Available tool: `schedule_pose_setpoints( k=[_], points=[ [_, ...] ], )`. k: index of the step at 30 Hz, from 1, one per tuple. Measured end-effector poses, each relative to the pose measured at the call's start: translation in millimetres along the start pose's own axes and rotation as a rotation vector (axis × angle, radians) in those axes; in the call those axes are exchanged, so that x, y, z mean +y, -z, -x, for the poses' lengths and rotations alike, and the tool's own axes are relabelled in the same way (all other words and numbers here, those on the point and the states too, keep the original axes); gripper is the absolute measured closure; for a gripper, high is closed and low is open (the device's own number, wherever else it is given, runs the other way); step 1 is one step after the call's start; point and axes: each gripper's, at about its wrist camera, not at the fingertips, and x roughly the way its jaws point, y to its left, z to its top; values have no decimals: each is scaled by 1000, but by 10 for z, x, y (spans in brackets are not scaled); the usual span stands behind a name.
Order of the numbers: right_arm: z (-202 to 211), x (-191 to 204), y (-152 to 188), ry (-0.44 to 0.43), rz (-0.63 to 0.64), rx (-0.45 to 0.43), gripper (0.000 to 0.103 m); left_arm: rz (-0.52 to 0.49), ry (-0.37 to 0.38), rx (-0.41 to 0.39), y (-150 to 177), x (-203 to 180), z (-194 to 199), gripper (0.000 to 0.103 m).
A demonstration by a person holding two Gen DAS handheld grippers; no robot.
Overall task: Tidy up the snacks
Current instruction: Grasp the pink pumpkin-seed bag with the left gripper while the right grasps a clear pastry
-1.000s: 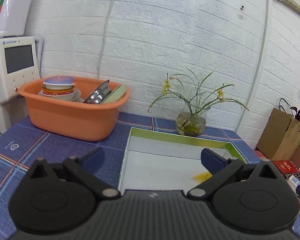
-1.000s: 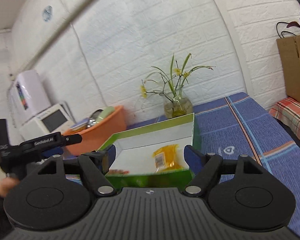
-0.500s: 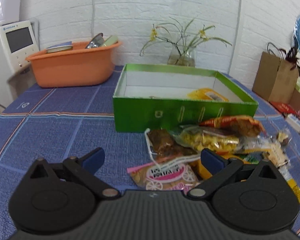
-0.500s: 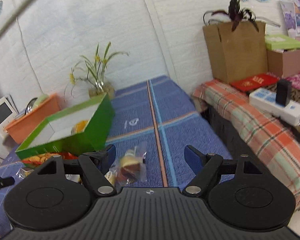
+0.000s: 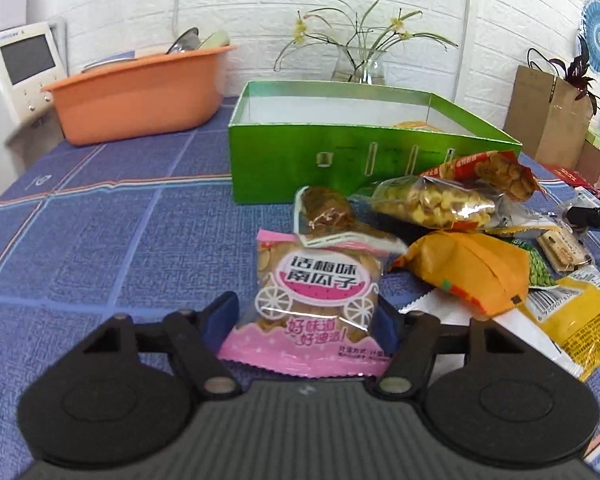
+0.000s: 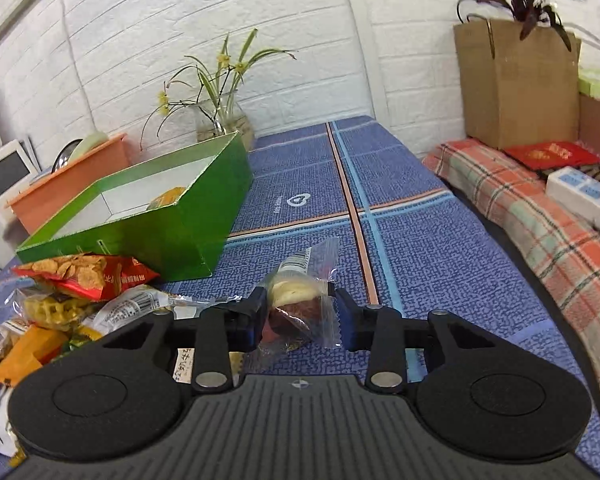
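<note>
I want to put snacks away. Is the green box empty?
Not empty. The green box is open-topped, and one yellow packet lies inside; the rest looks bare.

We see an orange basin (image 5: 139, 96) of dishes on the blue checked surface (image 5: 99, 232), beside a white appliance with a screen (image 5: 19, 68). A glass vase of yellow flowers (image 5: 360, 60) stands against the white brick wall (image 5: 259, 0). A brown paper bag (image 6: 516, 84) holds a dark-leaved plant (image 6: 532, 4).

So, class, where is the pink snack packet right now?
In the left wrist view, the pink snack packet lies on the blue tablecloth between the left gripper fingers, before the green box.
</note>
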Motion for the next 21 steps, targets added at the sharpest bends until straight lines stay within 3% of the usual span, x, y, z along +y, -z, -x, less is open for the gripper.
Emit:
schedule_pose_setpoints(
  k=[6, 11, 16, 20, 21],
  points=[
    [386, 65, -7, 14, 25, -154, 40, 55, 20, -12, 127, 108, 276, 38],
    [724, 140, -33, -62, -10, -248, 39, 85, 0, -75, 241, 138, 645, 38],
    [880, 413, 51, -206, -23, -207, 39, 127, -40, -134, 255, 177, 927, 39],
    [888, 687, 155, -331, -14, -126, 39, 123, -75, -175, 172, 178, 1015, 57],
    [898, 774, 190, -365, -1, -113, 39, 127, -71, -178, 152, 194, 1018, 56]
  ],
)
